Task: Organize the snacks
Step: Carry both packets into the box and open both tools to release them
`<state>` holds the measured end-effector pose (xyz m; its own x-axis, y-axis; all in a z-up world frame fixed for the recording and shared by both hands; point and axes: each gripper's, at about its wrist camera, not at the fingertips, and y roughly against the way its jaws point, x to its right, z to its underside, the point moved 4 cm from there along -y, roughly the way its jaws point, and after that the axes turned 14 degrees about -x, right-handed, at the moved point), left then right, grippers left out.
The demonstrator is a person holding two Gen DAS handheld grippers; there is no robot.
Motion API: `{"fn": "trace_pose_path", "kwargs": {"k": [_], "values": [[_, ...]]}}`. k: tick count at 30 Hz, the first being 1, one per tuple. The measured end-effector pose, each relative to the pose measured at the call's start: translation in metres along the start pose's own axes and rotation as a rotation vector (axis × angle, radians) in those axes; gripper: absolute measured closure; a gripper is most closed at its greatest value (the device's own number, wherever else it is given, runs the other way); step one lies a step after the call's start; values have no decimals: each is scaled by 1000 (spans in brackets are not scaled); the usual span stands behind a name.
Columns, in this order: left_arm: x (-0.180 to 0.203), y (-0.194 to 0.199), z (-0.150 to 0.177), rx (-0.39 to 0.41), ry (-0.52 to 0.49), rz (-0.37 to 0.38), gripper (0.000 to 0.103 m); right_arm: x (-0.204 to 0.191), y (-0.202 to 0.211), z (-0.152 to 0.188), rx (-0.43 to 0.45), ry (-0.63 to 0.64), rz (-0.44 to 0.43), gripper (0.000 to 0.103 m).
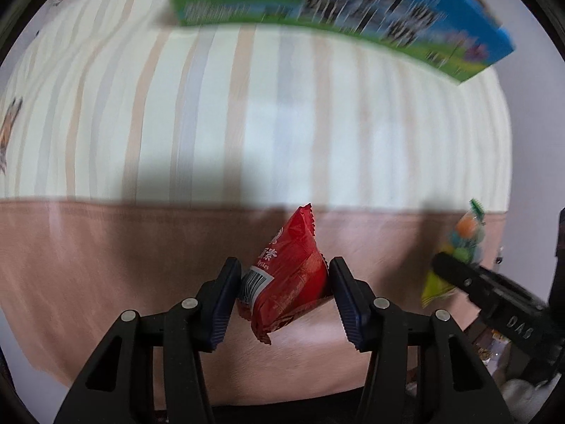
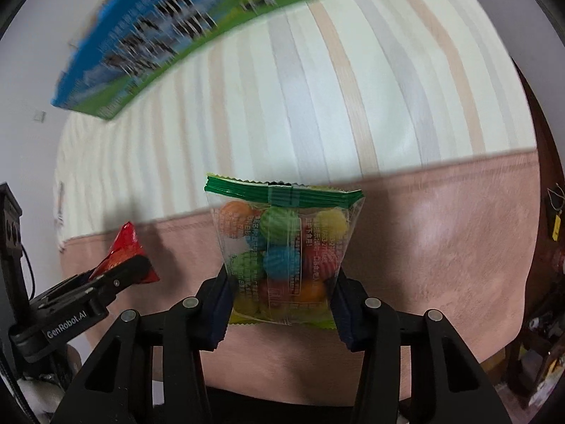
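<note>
My left gripper (image 1: 284,275) is shut on a red snack packet (image 1: 289,279) and holds it above the pink band of the bed cover. My right gripper (image 2: 282,282) is shut on a clear bag of coloured candy balls (image 2: 282,247) with a green top seal. In the left wrist view the candy bag (image 1: 459,247) and right gripper (image 1: 487,289) show at the right. In the right wrist view the red packet (image 2: 123,251) and left gripper (image 2: 84,296) show at the left. A blue and green box (image 1: 353,10) lies far ahead on the bed; it also shows in the right wrist view (image 2: 176,28).
The bed has a cream striped sheet (image 1: 247,106) with a pink band (image 1: 106,265) along the near edge. A pale wall (image 2: 31,81) is beyond the bed. Dark furniture and clutter (image 2: 543,282) stand at the right.
</note>
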<state>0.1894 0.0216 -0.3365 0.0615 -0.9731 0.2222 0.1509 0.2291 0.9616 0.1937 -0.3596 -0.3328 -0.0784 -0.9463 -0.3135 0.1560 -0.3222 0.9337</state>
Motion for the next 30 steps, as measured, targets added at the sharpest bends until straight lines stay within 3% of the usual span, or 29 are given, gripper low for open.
{"fn": "trace_pose_path", "kwargs": {"k": [6,10,16,23,30], "values": [[37,68,-43,106,-44,79,54,-13,62,-29,89,49,-58,52],[47,121,-76,183,-99,81,54,-33,124,-66,173,97,-71,52],[41,187,-148,244,-154,14,54,-59,185,-138,262,167,48,52],[5,191,-227,155,-139,-89,53,-62,190,-216,206,164,176,52],[-19,152,-274,27,-100,-178,53,-52,157,-246,114,128,213,52]]}}
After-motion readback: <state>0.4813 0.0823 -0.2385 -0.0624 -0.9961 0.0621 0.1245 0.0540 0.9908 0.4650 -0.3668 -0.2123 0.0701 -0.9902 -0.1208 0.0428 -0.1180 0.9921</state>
